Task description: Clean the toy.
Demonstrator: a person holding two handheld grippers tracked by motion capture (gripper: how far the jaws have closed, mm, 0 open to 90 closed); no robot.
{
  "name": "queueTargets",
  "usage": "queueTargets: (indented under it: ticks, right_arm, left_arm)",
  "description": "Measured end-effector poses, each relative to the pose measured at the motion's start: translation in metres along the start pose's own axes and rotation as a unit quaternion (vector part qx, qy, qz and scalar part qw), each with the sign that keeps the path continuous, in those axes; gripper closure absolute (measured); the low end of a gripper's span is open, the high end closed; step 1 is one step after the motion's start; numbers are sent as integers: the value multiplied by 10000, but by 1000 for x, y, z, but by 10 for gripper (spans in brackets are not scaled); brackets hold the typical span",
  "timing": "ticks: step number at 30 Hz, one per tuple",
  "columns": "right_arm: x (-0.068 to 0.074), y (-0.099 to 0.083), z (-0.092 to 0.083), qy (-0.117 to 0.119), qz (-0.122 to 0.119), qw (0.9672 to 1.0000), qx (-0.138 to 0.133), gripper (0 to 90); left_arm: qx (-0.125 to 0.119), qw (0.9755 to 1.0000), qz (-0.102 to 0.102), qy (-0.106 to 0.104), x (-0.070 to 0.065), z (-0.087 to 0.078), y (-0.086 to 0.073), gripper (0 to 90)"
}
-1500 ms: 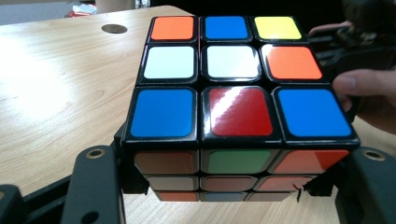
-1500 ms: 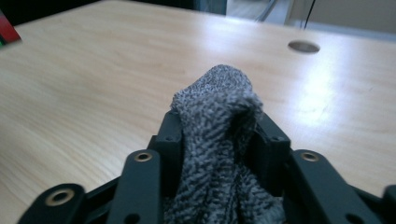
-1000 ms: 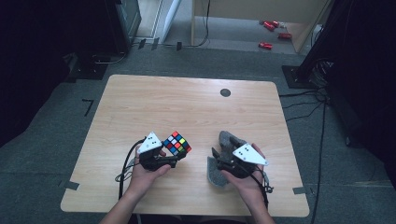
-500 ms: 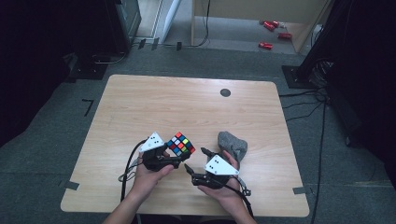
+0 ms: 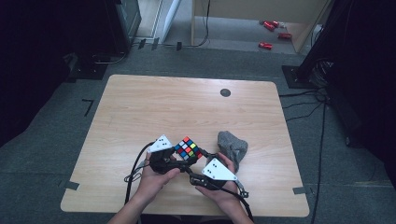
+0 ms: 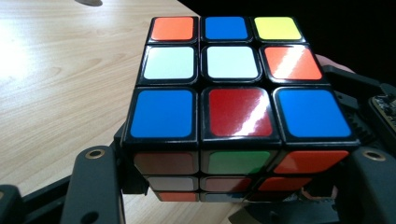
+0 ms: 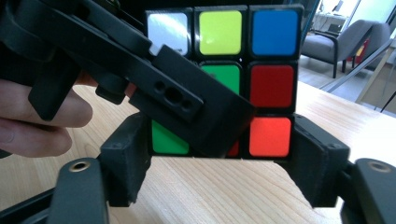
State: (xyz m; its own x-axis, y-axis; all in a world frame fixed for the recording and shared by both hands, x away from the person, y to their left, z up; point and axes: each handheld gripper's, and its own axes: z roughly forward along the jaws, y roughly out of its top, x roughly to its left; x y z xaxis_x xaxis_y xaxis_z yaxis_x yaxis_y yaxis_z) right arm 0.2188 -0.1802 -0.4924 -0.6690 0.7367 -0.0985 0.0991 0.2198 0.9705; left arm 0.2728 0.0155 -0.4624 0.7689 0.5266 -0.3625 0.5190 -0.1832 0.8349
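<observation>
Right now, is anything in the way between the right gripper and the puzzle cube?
Nothing separates them: the right gripper already has the puzzle cube between its jaws, which have just been closing. The left gripper holds the cube and its black jaw crosses the cube's face. The grey cloth lies off to the side.

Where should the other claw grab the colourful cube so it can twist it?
Probably the bottom layer of the cube, one pad on each flat side. The left claw already clamps it, and the right claw comes in from the person's side, its pads flanking that row.
</observation>
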Motion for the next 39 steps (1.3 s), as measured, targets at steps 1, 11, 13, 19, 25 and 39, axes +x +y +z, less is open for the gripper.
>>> queueTargets:
  ticks: [1, 11, 13, 19, 25, 39]
  right_arm:
    - [0, 0, 0, -35, -4, 10000, -10, 325]
    - [-1, -3, 0, -41, -112, 9998, 134, 345]
    - [-3, -4, 0, -12, -108, 9997, 197, 346]
    - [-16, -6, -2, -144, 91, 9989, 431, 347]
    - [-40, -2, -14, -305, 531, 9968, 511, 347]
    - [-51, 22, -32, 12, 1185, 9918, 488, 346]
  left_arm:
    - [13, 10000, -45, -16, 0, 0, 0, 346]
    - [-93, 9994, -256, -226, 6, -3, 3, 261]
    - [-160, 9993, -222, -257, 8, -7, 5, 249]
    - [-407, 9990, 107, -175, 12, -19, 8, 212]
    - [-456, 9977, 492, 97, 21, -24, 6, 200]
    - [-220, 9766, 2012, 733, 13, -3, -14, 214]
